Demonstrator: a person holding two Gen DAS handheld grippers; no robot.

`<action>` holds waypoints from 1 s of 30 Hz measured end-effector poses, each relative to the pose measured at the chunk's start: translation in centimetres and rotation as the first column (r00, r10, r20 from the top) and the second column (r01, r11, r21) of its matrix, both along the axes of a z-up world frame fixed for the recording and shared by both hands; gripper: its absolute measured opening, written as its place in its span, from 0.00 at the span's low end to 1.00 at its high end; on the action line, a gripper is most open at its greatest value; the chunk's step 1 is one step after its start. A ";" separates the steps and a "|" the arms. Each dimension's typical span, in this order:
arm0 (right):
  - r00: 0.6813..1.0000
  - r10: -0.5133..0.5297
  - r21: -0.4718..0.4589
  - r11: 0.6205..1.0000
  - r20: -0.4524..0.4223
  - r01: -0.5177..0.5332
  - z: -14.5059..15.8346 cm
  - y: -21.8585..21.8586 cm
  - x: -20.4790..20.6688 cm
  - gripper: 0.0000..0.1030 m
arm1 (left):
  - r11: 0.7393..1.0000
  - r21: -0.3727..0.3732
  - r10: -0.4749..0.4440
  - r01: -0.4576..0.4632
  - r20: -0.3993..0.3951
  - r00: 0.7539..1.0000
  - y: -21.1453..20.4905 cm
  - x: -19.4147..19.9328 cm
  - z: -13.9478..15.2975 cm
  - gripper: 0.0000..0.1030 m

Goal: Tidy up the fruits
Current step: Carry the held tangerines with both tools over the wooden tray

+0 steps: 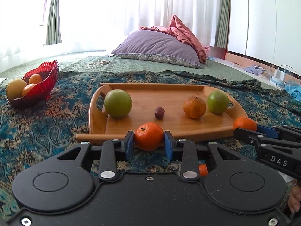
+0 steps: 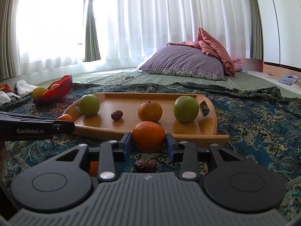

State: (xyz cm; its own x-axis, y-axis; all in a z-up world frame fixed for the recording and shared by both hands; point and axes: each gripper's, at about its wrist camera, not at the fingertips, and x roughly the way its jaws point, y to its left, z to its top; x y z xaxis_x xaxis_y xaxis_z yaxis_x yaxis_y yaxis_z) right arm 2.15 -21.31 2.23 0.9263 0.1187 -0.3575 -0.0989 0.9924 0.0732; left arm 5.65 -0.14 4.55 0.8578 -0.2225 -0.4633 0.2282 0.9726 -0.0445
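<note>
Each tool [image 1: 148,143] [image 2: 148,143] grips one orange; tray [image 1: 169,128] holds four fruits.

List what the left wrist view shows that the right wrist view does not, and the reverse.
Only the left wrist view shows the white chargers and cables at far right. Only the right wrist view shows a wrinkled brown date on the patterned blanket and crumpled white cloth at left. Both show the wooden tray with two green fruits, the red glass bowl, and each gripper clamping an orange.

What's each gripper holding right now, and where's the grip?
Left gripper clamps a small tangerine across its sides; right gripper clamps an orange the same way.
</note>
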 end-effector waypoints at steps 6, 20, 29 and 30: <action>0.998 -0.057 0.004 0.998 -0.027 0.057 0.6 -1.0 2.7 0.42 | 1.000 -0.010 0.009 -0.009 -0.012 1.000 0.0 2.7 0.3 0.31; 0.988 -0.121 -0.044 0.992 -0.095 0.117 0.1 -1.8 7.7 0.42 | 0.999 -0.010 0.036 -0.037 -0.058 0.998 0.4 7.1 -0.4 0.31; 0.988 -0.124 -0.018 0.992 -0.087 0.123 2.4 -2.4 11.9 0.42 | 0.999 -0.020 0.024 -0.025 -0.040 0.999 -0.8 11.8 2.1 0.31; 0.988 -0.125 -0.019 0.992 -0.091 0.124 2.7 -2.6 12.5 0.42 | 0.999 -0.019 0.026 -0.026 -0.043 0.999 -1.0 12.5 2.4 0.31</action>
State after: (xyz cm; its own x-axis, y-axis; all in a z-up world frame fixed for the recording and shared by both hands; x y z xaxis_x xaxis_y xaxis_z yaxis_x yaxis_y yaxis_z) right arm 14.67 -23.89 4.94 0.8967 -0.0009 -0.4426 0.0322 0.9975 0.0633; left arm 18.12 -1.15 6.96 0.8428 -0.2096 -0.4957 0.2002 0.9770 -0.0728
